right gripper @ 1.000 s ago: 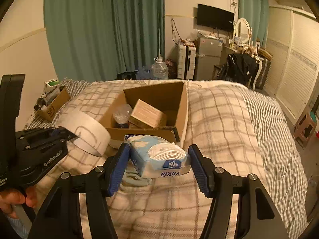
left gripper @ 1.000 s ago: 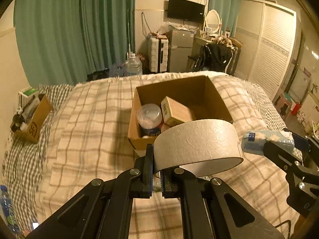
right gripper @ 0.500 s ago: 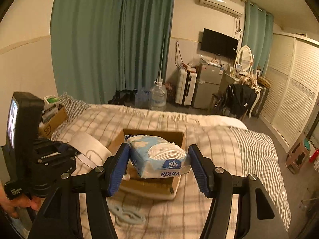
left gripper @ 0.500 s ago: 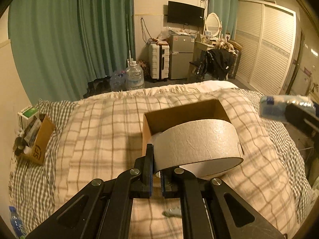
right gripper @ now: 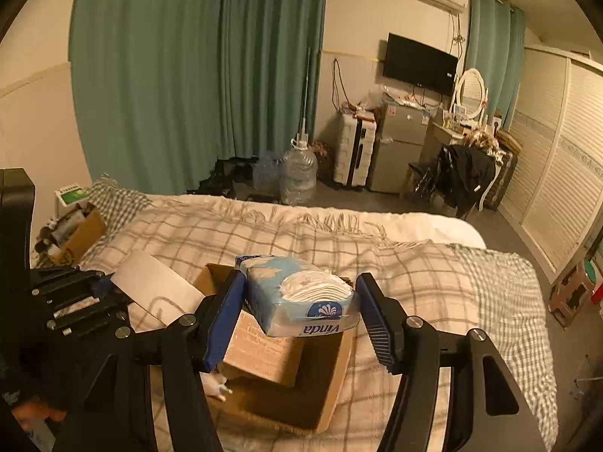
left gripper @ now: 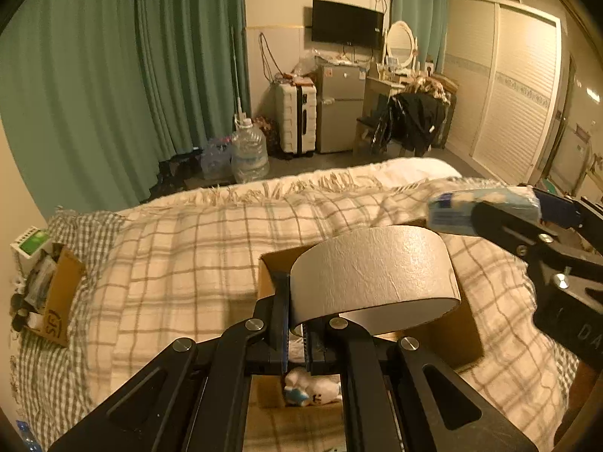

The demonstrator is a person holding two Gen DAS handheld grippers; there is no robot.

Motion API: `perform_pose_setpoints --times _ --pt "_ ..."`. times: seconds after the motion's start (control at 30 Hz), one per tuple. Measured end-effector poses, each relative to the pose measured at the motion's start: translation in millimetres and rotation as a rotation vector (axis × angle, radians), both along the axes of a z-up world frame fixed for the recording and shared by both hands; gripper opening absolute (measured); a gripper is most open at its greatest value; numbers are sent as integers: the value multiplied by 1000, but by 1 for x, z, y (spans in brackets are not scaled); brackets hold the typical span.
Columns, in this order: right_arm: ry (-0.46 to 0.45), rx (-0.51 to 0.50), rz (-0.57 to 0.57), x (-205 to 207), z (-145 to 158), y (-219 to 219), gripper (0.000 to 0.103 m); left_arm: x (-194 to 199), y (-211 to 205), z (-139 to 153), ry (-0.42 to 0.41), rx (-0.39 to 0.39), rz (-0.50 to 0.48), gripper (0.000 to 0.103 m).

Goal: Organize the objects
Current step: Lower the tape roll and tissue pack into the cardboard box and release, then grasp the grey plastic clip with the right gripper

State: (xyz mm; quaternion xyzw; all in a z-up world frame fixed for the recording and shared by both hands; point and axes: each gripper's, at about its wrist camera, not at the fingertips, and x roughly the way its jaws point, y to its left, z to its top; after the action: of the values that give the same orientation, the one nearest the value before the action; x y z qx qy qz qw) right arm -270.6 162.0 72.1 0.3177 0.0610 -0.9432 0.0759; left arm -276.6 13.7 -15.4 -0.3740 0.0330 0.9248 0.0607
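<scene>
Your left gripper (left gripper: 296, 333) is closed on the wall of a light, stiff tape roll (left gripper: 373, 275), your right gripper (right gripper: 299, 318) squeezes a soft tissue pack (right gripper: 297, 293) by its sides — both hover over the open cardboard box (right gripper: 328, 388) on the bed (right gripper: 433, 293).

You have one bed (right gripper: 433, 301), covered by a cream plaid blanket (left gripper: 181, 271) over a grey checked sheet (right gripper: 505, 301). Lying on it: an open cardboard box (right gripper: 331, 373) at your centre, and a smaller cardboard box (left gripper: 60, 293) of clutter at its left edge.
</scene>
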Motion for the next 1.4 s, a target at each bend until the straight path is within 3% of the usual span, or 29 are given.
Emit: perform_pose_setpoints --times 0.23,0.43,0.5,0.53,0.63,0.67,0.73,0.87,1.13,1.3,1.4 --pt "-59 -30 -2 -32 -48 10 60 -31 13 -49 -75 -14 -1 5" --pt "-90 -109 -8 -45 -69 31 62 -48 25 -69 -95 10 -8 8" --pt "-88 -140 -9 -46 -69 33 66 -50 29 -73 -121 28 -25 14" --pt "-89 -155 -9 -46 -68 35 72 -50 31 -74 -138 38 -47 24" --pt "-63 -155 -26 -38 -61 37 77 -43 36 -72 -138 7 -53 72" --pt "-55 -148 -34 -35 -58 37 77 -36 36 -69 -120 -14 -49 77" --pt "-39 -138 -46 -26 -51 38 78 -23 34 -62 -112 -33 -52 78" --pt "0 -96 -62 3 -31 41 81 -2 25 -46 -111 -29 -52 92" --pt "51 -18 -84 76 -1 46 85 58 -7 -4 -43 29 6 95" --pt "56 -4 -35 112 -9 41 88 104 -37 0 36 71 114 101" --pt "26 8 22 125 -34 30 88 122 -51 -18 31 121 168 103"
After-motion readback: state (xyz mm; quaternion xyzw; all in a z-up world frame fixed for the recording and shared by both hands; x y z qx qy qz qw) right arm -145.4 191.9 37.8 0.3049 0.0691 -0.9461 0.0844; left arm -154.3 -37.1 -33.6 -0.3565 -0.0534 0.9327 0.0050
